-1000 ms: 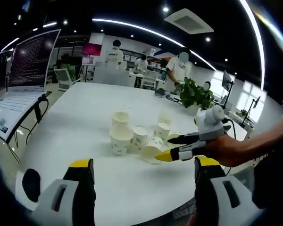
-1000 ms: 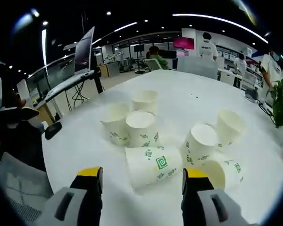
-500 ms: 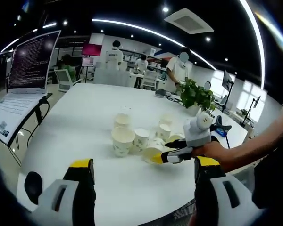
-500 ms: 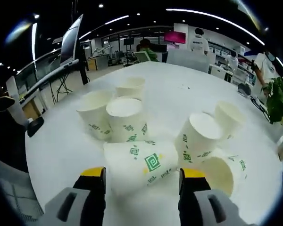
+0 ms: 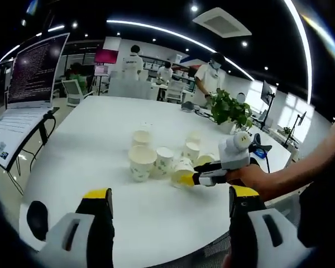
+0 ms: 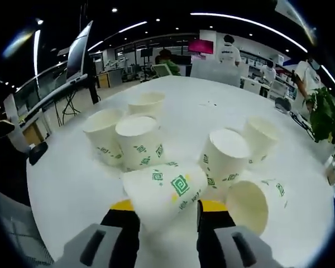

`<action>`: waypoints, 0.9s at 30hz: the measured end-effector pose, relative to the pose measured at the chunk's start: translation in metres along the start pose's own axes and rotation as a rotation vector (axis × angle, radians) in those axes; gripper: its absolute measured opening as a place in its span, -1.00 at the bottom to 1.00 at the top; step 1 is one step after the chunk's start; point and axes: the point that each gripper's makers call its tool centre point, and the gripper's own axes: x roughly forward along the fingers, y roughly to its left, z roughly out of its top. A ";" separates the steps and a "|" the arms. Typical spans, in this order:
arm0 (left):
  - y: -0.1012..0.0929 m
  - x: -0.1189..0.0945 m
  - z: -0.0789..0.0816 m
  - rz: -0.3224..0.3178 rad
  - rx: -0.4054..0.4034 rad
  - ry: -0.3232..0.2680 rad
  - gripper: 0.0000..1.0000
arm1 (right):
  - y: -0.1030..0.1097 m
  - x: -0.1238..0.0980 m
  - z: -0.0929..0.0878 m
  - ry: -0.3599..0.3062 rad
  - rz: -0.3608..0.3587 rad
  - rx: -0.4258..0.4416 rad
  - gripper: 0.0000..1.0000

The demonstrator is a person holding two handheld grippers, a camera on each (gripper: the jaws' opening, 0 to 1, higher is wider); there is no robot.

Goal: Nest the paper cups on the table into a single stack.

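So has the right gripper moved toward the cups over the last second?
Yes. In the left gripper view the right gripper has advanced toward the standing cups, jaws now around the tipped cup.

Each gripper (image 5: 167,207) (image 6: 162,216) has grey jaws with black, yellow-tipped ends.

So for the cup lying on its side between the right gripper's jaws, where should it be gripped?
Across the side wall near the closed base, coming in low along the table from the base end. The tipped cup lies with its base toward the right gripper, whose jaws already flank the tapered wall; the mouth points away toward the upright cups.
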 end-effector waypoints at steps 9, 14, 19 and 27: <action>-0.002 0.002 -0.003 -0.012 0.015 0.009 0.68 | -0.012 -0.008 -0.006 0.004 -0.036 0.018 -0.74; -0.004 0.002 -0.001 -0.014 0.025 0.010 0.68 | -0.019 -0.013 -0.007 -0.006 -0.046 0.042 -0.99; -0.006 0.006 0.000 -0.021 0.029 0.008 0.68 | -0.023 -0.019 -0.002 -0.021 -0.039 0.048 -1.00; -0.011 0.014 0.003 -0.037 0.085 0.021 0.71 | -0.026 -0.030 0.002 -0.025 -0.012 0.051 -1.00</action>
